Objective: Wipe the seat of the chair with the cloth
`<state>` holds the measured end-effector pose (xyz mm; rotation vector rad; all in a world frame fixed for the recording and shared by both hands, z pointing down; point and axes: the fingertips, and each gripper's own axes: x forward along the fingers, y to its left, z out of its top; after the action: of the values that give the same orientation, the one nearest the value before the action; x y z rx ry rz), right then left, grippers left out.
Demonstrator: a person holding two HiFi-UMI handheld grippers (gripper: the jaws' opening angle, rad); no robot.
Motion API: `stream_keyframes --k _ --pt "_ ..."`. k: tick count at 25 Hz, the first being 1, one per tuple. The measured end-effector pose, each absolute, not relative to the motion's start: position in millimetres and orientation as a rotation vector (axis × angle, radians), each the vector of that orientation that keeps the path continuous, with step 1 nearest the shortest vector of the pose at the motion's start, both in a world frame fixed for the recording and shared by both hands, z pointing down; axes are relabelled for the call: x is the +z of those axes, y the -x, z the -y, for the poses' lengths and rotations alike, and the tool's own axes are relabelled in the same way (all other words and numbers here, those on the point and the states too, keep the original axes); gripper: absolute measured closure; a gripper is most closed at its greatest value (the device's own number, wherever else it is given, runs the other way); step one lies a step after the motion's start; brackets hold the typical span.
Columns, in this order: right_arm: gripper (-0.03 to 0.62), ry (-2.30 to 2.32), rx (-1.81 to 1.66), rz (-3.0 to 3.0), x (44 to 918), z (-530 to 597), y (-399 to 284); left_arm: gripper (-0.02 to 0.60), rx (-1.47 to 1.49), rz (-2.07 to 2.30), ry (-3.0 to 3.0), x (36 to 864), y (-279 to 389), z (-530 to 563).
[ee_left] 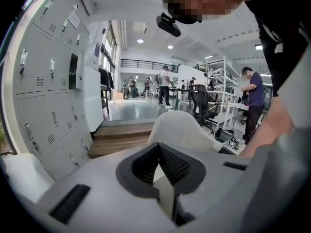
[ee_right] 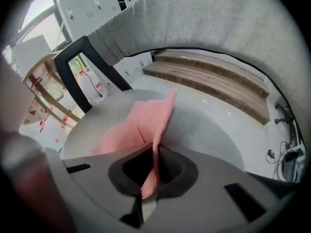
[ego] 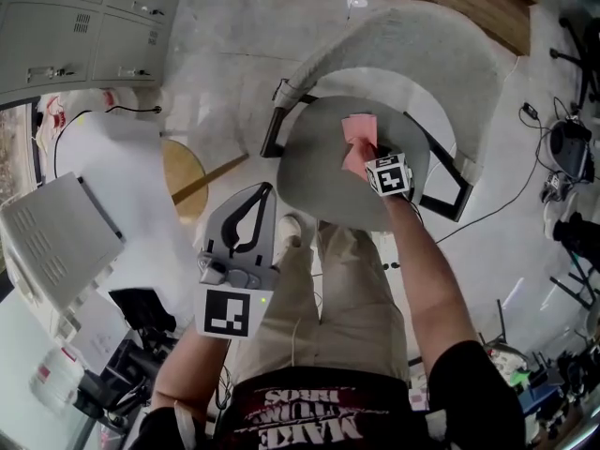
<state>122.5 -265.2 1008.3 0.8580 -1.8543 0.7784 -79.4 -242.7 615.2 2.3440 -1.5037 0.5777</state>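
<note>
Cloth [ee_right: 133, 127] in right tongs [ee_right: 148, 187], on seat [ee_right: 209, 130]

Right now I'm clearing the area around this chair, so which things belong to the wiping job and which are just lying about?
Part of the job:
pink cloth
chair seat
right gripper, shut on the cloth

Just around:
left gripper, shut and empty, away from the seat
round wooden stool
grey lockers

The right gripper [ego: 368, 157] holds a pink cloth [ego: 359, 131] on the far right part of the grey chair seat [ego: 314, 172]. The left gripper [ego: 261, 200] hangs nearer, left of the seat, beside the person's leg [ego: 352, 289].
</note>
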Motion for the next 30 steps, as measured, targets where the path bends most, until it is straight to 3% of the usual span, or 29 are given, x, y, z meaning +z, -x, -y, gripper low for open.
stream_keyframes --k 8,12,16,23,27,30 --pt "0.583 -1.012 0.745 1.526 1008 232 -241 0.577 0.545 1.429 -2.431 606 53 241" --pt "0.584 -1.054 0.719 1.522 992 222 -253 0.577 0.549 1.410 -2.447 598 54 231" --pt "0.584 -1.017 0.690 1.752 951 214 -187 0.577 0.539 1.413 -2.477 585 63 222" --pt "0.583 -0.830 0.703 2.114 881 178 -7 0.577 0.533 1.428 -2.493 571 84 202" --pt "0.585 -0.746 0.922 2.183 891 157 63 0.577 0.565 1.386 -2.494 577 89 182" --pt "0.585 -0.748 1.088 2.087 933 143 71 0.577 0.584 1.373 -2.493 582 95 171"
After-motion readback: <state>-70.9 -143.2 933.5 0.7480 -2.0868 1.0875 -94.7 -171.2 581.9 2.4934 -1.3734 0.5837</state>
